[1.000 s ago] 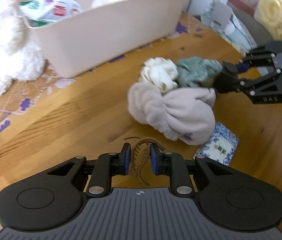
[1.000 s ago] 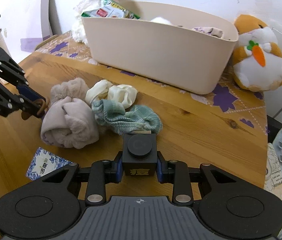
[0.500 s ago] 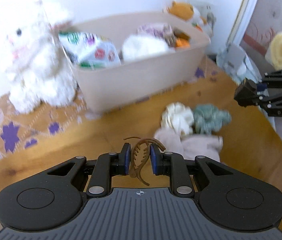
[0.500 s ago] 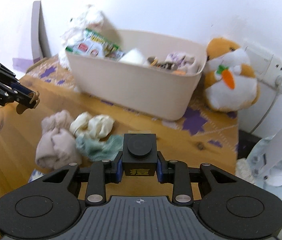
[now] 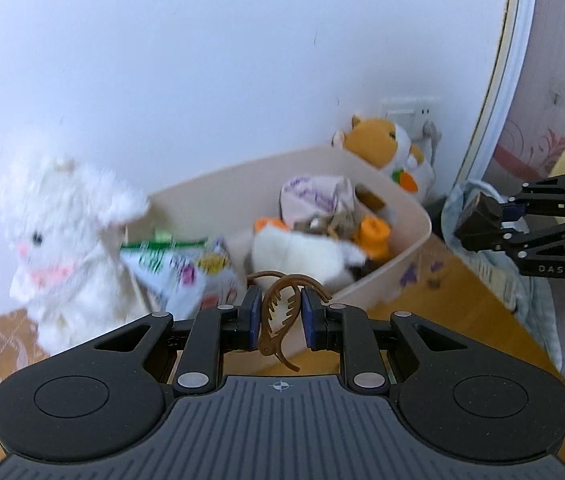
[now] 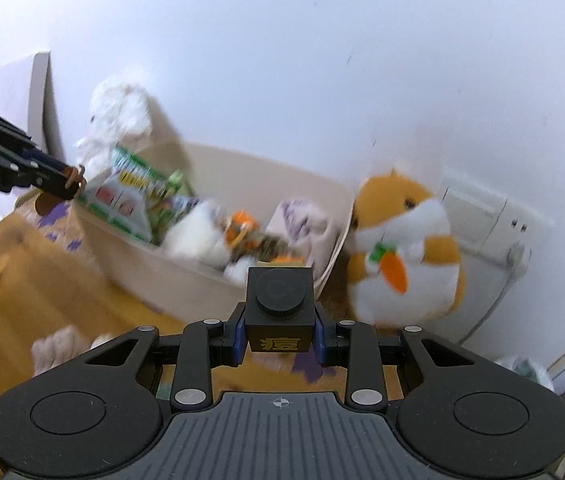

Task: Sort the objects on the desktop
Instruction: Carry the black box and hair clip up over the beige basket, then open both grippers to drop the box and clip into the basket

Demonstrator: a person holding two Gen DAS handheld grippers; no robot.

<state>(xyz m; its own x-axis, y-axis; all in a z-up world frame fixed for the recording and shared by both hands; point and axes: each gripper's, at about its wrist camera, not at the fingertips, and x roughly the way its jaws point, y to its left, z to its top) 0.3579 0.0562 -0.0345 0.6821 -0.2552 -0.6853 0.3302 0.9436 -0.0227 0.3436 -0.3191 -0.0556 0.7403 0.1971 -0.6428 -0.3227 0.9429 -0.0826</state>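
Observation:
My left gripper (image 5: pixel 281 318) is shut on a brown hair claw clip (image 5: pixel 280 320) and holds it in the air before the near wall of the beige bin (image 5: pixel 406 262). My right gripper (image 6: pixel 280 336) is shut on a black box (image 6: pixel 280 312) with a round lid and gold writing, held just in front of the bin (image 6: pixel 154 276). The bin holds snack packets (image 5: pixel 186 272), a white plush (image 5: pixel 302 254), a cloth bundle (image 6: pixel 302 216) and orange items. Each gripper shows in the other's view: the right one (image 5: pixel 478 224), the left one (image 6: pixel 70 182).
A white plush rabbit (image 5: pixel 62 232) stands left of the bin. An orange and white hamster plush (image 6: pixel 406 248) with a carrot stands right of it, by a wall socket (image 6: pixel 482 208). Rolled cloths (image 6: pixel 58 348) lie on the wooden table (image 6: pixel 22 292). A white wall rises behind.
Both grippers have risen and tilted up from the table toward the bin, each keeping its object. The cloth pile has dropped out of the left view.

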